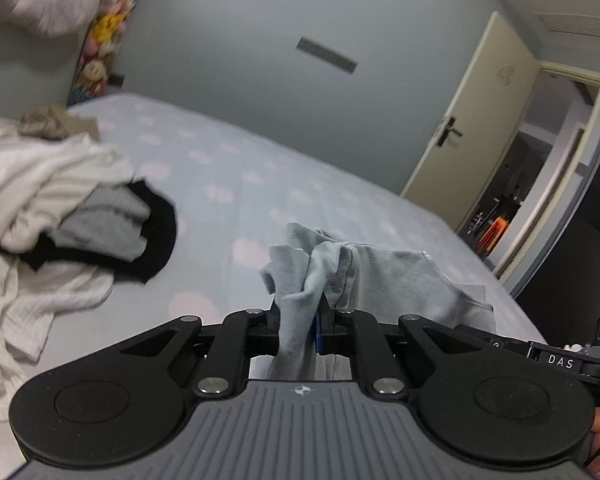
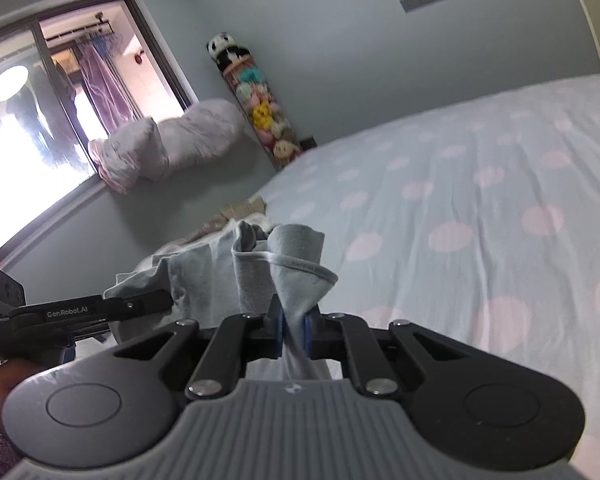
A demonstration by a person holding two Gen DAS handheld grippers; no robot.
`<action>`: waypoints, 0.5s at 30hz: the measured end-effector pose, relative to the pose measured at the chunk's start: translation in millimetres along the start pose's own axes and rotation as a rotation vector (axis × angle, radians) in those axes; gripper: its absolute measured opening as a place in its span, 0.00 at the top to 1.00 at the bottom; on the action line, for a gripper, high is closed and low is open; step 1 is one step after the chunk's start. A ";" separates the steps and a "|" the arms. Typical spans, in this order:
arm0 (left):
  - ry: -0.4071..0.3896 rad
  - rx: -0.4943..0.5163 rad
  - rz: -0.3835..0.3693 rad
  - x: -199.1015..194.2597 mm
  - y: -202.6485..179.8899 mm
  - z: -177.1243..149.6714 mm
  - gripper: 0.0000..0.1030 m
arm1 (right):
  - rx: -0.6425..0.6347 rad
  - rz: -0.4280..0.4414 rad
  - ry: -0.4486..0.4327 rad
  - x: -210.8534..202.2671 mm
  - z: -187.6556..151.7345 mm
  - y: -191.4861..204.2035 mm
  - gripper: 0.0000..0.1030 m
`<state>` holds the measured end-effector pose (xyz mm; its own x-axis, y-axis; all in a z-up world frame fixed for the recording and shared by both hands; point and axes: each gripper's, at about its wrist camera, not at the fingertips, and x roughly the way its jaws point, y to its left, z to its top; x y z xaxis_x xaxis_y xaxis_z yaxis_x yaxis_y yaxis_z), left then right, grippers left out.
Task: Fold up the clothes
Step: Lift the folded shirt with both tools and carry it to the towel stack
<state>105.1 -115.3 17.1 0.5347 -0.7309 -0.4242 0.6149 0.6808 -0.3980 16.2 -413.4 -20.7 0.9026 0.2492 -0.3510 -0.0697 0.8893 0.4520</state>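
Note:
A light grey garment [image 1: 384, 276] hangs bunched above the bed, stretched between both grippers. My left gripper [image 1: 300, 320] is shut on one gathered edge of it, the cloth squeezed between the blue pads. In the right wrist view the same light grey garment [image 2: 220, 276] shows its hemmed edge, and my right gripper [image 2: 294, 330] is shut on that fold. The left gripper [image 2: 140, 306] also appears at the left of the right wrist view, gripping the garment's other side, with a hand under it.
The bed [image 1: 268, 176] has a pale blue sheet with pink dots. A pile of white, grey and black clothes [image 1: 56, 208] lies at its left. A bundled duvet [image 2: 168, 148] rests on the window sill, a tube of plush toys [image 2: 260, 108] stands in the corner, and a door [image 1: 472, 120] is open at the right.

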 end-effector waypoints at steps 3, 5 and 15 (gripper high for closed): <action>-0.029 0.037 -0.027 -13.3 -22.1 8.9 0.90 | -0.022 -0.013 -0.050 -27.2 8.4 8.3 0.90; -0.046 0.063 -0.054 -19.5 -38.5 15.3 0.90 | -0.037 -0.027 -0.084 -46.4 15.4 11.4 0.90; -0.073 0.169 -0.230 -7.4 -127.0 38.2 0.91 | -0.136 -0.165 -0.226 -148.7 55.5 9.9 0.90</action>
<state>45.2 -198.1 101.8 0.4061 -0.8710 -0.2764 0.8097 0.4832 -0.3330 -95.1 -463.0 81.5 0.9770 0.0195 -0.2125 0.0429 0.9575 0.2852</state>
